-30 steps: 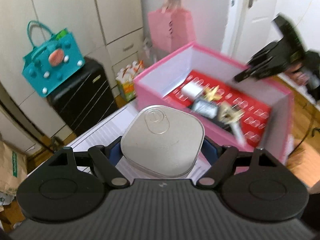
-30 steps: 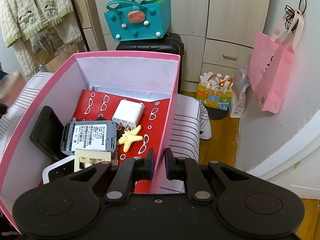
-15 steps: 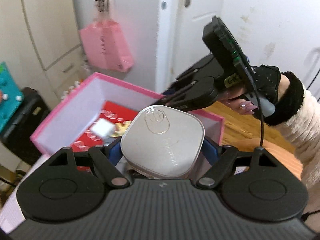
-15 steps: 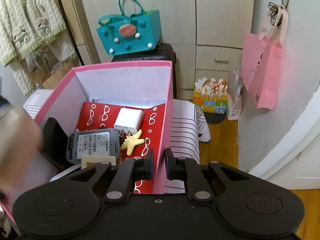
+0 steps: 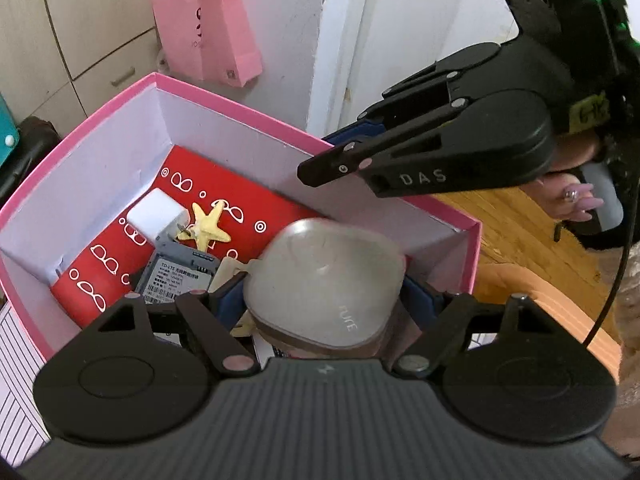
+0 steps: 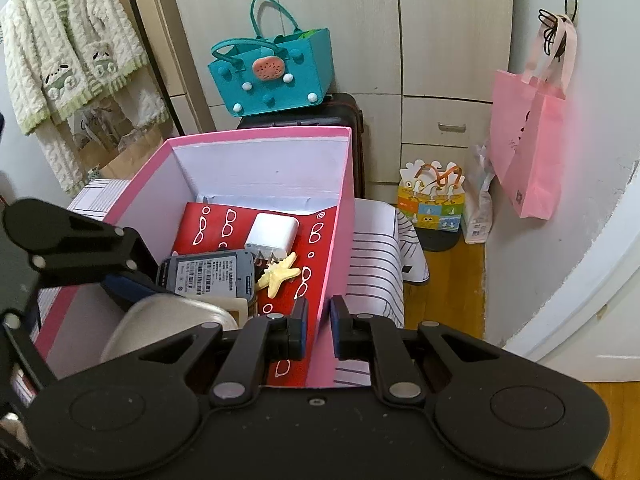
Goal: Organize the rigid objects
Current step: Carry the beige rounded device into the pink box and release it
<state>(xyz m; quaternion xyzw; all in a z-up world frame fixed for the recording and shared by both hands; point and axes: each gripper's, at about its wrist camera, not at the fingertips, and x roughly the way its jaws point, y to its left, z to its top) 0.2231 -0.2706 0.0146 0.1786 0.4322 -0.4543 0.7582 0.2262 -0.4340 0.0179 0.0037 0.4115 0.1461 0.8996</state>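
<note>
The left hand-held gripper [image 5: 324, 300] clamps a silver rounded-square tin [image 5: 326, 280] over the pink box [image 5: 240, 100], inside its rim. Below lie a white charger [image 5: 157, 213], a yellow starfish [image 5: 208, 226] and a labelled grey device [image 5: 178, 276]. A second ago the tin was short of the box. The right hand-held gripper [image 6: 319, 330], jaws narrow, straddles the box's right wall.

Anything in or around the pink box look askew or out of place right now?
Only the right gripper: its nearly shut jaws straddle the pink box's wall, apparently gripping it. The silver tin sits squarely in the left gripper.
</note>
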